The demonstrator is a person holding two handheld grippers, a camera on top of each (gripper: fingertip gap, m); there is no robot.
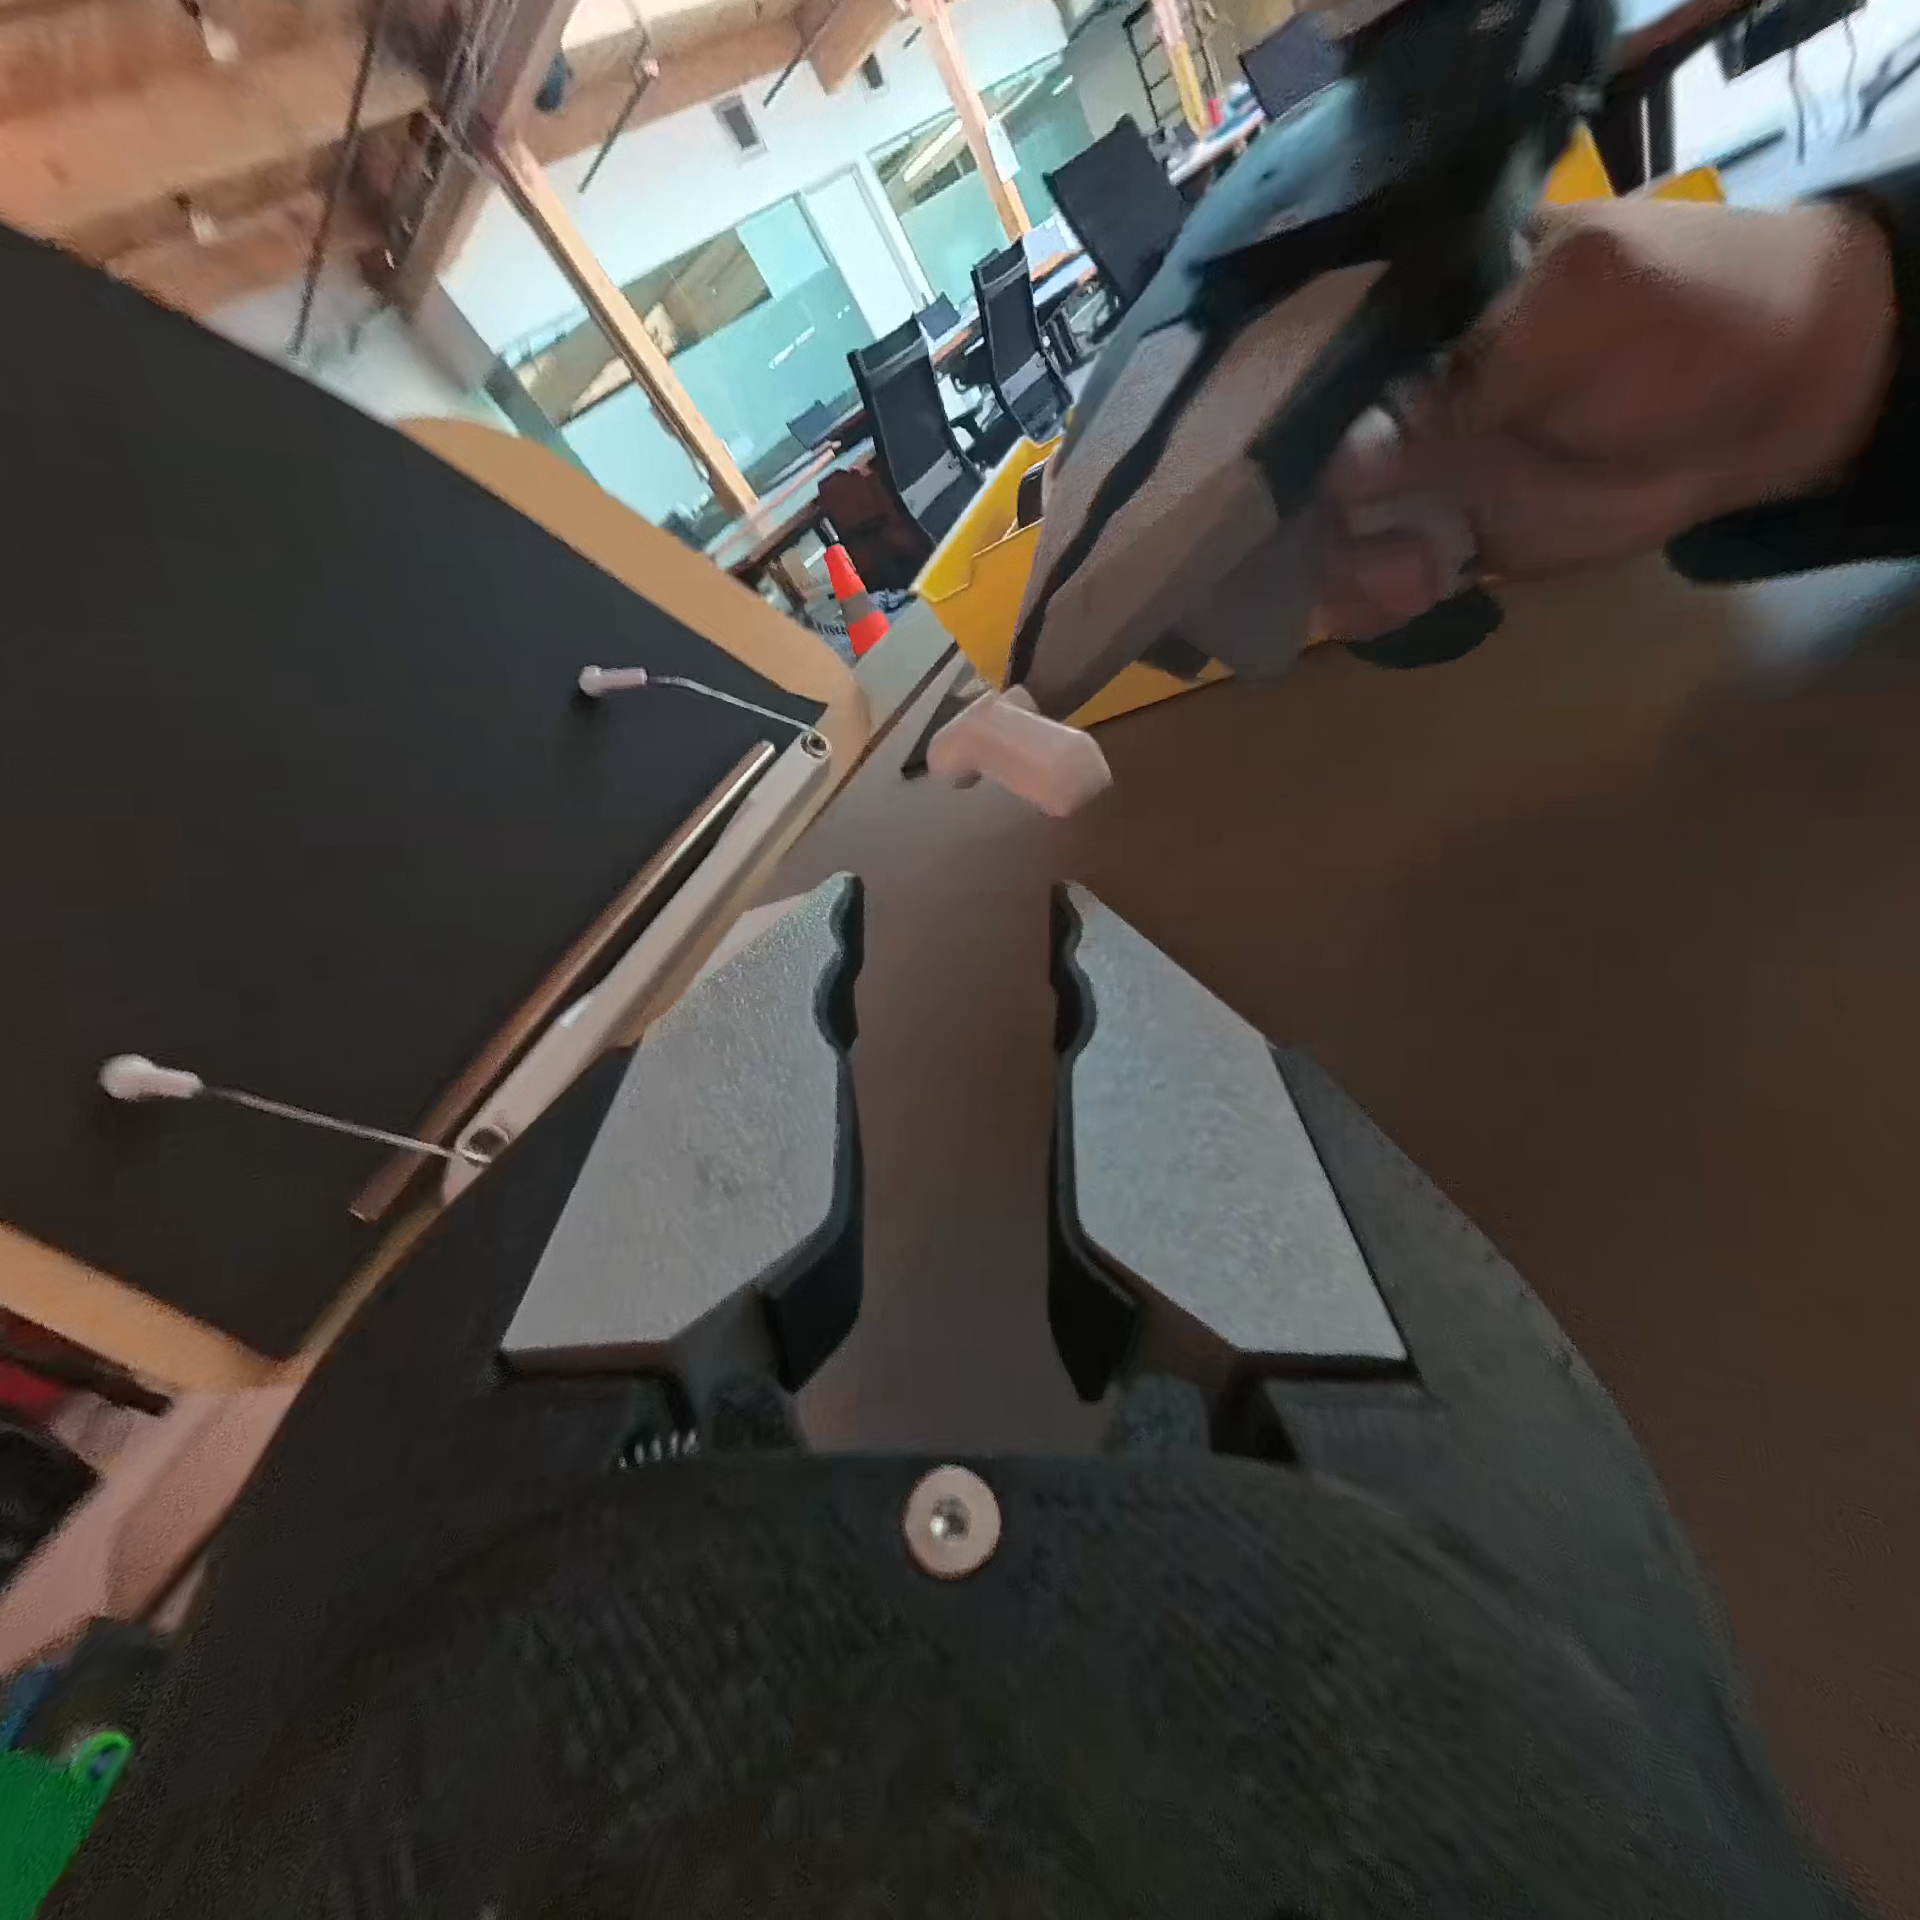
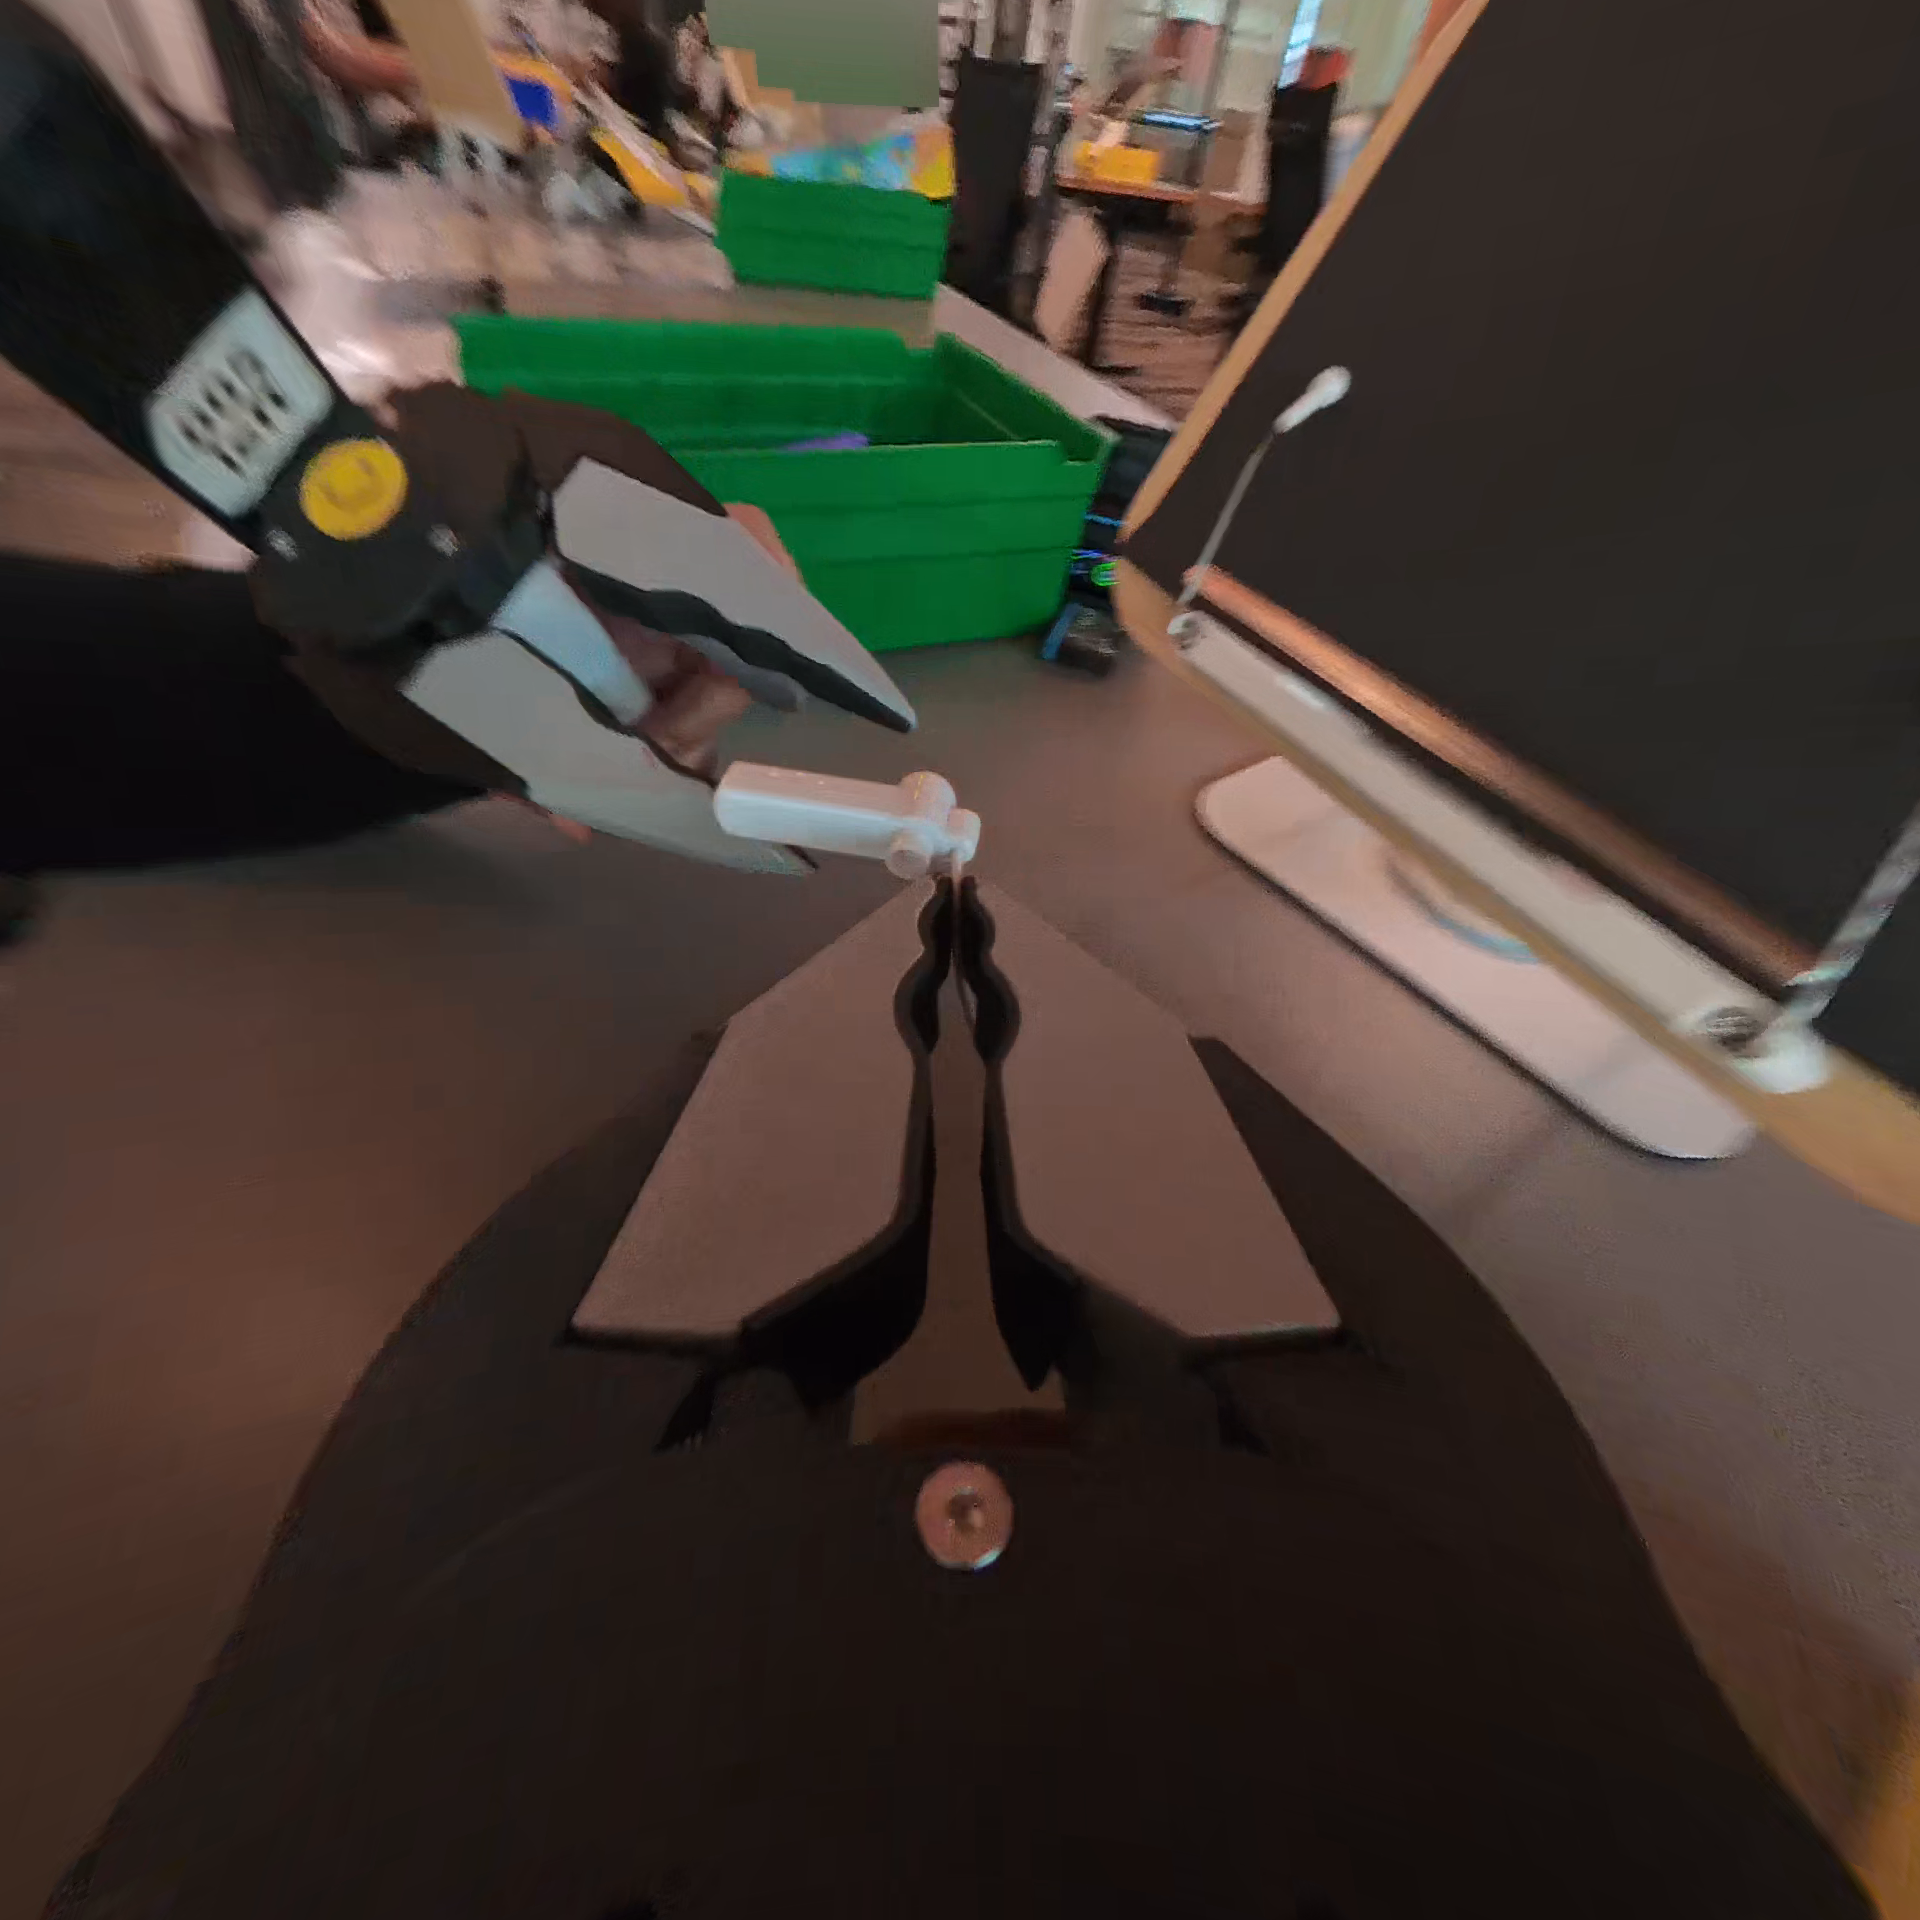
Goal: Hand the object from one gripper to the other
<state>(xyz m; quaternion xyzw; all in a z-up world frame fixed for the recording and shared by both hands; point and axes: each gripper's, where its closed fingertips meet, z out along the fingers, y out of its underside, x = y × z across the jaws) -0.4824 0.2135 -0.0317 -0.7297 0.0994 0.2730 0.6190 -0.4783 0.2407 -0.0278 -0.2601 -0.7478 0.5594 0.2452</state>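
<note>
Two tools are showing, one in each hand, with one white object between them. Starting at the left of the right wrist view, the left tool [image 2: 852, 790] is reaching in from the left edge, tilted slightly downward, its two fingers spread apart with nothing between them; its lower fingertip is lying just beside the object's blunt end, and whether they are touching is not clear. One white plastic object [image 2: 847, 816], a short bar with a knobbed end, is hanging in the air above the brown tabletop [image 2: 312, 1091]. Directly below its knobbed end, the right tool [image 2: 954, 885] is pointing forward with its fingers pressed together, pinching a thin piece at that end. Two green bins [image 2: 883, 520] are sitting behind. One black board [image 2: 1610, 468] is standing at the right, carrying two white-tipped pegs in the left wrist view. There, the left tool [image 1: 956, 894] is gaping wide over the tabletop, and one hand [image 1: 1621, 416] is gripping the right tool's handle.
</note>
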